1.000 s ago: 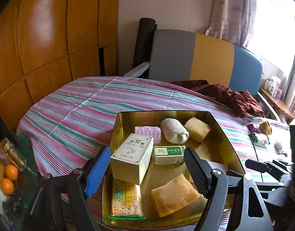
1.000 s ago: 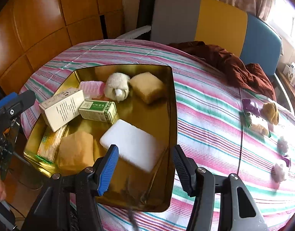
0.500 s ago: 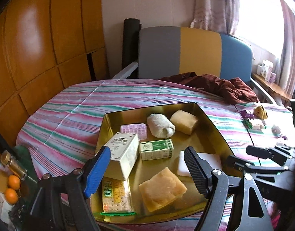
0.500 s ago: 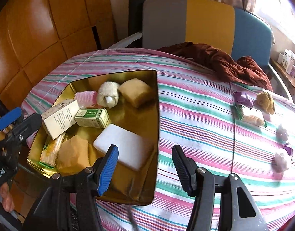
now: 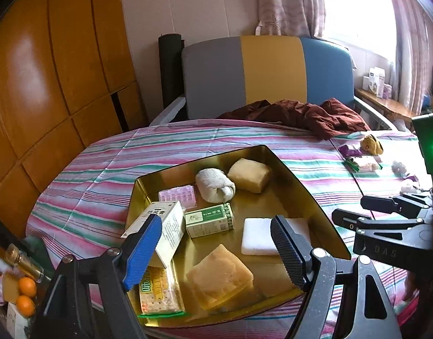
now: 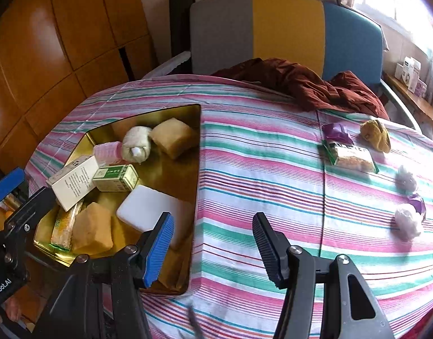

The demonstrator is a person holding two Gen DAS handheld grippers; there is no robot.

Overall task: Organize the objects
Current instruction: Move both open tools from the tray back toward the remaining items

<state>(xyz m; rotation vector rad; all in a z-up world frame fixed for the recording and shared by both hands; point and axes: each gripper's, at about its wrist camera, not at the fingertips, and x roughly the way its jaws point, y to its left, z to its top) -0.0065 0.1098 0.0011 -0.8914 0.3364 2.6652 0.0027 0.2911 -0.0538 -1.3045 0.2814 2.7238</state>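
A gold tray point(image 6: 198, 169) sits at the left edge of the striped bed cover point(image 6: 258, 175), with open cloth to its right. Inside, a white sponge point(image 6: 143, 209) lies flat, long axis running toward the tray's right wall. The left gripper point(image 5: 216, 247) and right gripper point(image 6: 212, 244) hang open and empty.

My left gripper point(image 5: 216, 243) and right gripper point(image 6: 212, 248): black frames, silver screws, one blue ribbed pad, one black ribbed pad each; white lettering on the left frame.
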